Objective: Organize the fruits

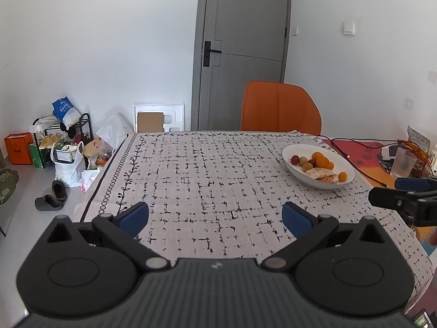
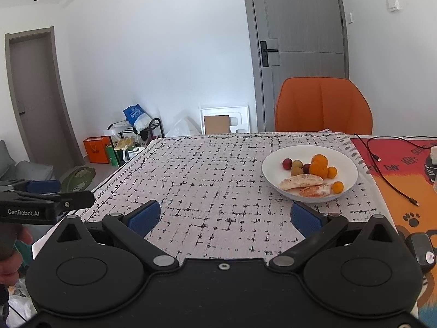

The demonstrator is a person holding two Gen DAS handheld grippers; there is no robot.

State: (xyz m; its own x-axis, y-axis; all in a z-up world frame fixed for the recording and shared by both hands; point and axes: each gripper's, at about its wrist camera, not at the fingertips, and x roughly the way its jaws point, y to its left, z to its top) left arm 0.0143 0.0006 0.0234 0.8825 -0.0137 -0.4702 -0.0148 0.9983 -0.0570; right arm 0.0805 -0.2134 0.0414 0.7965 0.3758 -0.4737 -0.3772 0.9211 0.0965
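A white bowl (image 2: 349, 164) is sitting on the far right part of the patterned tablecloth (image 2: 213, 169), and all the fruit is lying inside it: two oranges (image 2: 319, 165) are piling up at the middle, a red plum (image 2: 287, 163) and greenish round fruits (image 2: 296, 164) are resting to their left, small yellow-orange fruits (image 2: 337, 187) are lying to the right, and peeled citrus segments (image 2: 300, 181) are stretching across the near side. The same bowl (image 1: 289, 161) is showing in the left wrist view, right of centre.

The right gripper (image 2: 223, 217) is hovering above the cloth, near the bowl's front rim but apart from it, its blue fingers spread wide with nothing between them. The left gripper (image 1: 215, 217) is hanging over the middle of the cloth, well apart from the bowl, its jaws likewise standing wide and holding nothing.

Beyond the table an orange chair (image 2: 323, 106) is facing the far edge, with a grey door (image 2: 300, 41) behind it. A black cable (image 2: 382, 164) is trailing over the red-orange mat (image 2: 396, 180) right of the bowl
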